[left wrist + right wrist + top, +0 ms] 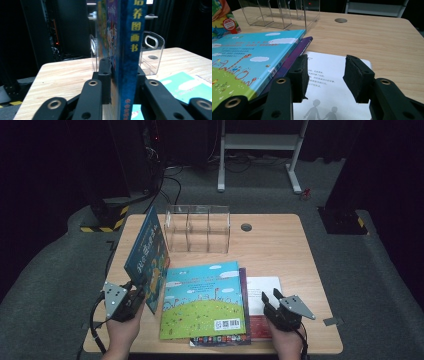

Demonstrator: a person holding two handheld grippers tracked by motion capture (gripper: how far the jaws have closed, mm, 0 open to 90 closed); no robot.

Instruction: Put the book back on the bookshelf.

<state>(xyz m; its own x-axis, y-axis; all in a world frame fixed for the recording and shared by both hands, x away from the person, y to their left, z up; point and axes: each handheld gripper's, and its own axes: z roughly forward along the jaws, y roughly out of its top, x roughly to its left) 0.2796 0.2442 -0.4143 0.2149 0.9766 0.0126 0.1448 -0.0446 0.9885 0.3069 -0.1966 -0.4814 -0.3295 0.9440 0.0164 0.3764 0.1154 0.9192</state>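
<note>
A blue picture book [147, 255] stands upright on its lower edge at the table's left. My left gripper [142, 295] is shut on its near bottom corner. In the left gripper view both pads press the book's blue spine [127, 50] from either side. My right gripper [271, 296] is open near the front right, hovering over a white book [265, 287] that shows text and grey figures [329, 82]. Nothing lies between its pads [358, 77]. A turquoise-and-green book [205, 300] lies flat in the middle on top of a purple one [297, 52].
A clear acrylic divider rack [197, 227] stands at the back of the wooden table [280, 245], just behind the upright book [152, 55]. A round cable hole [246, 227] sits to its right. A white frame stand [260, 150] rests on the floor beyond.
</note>
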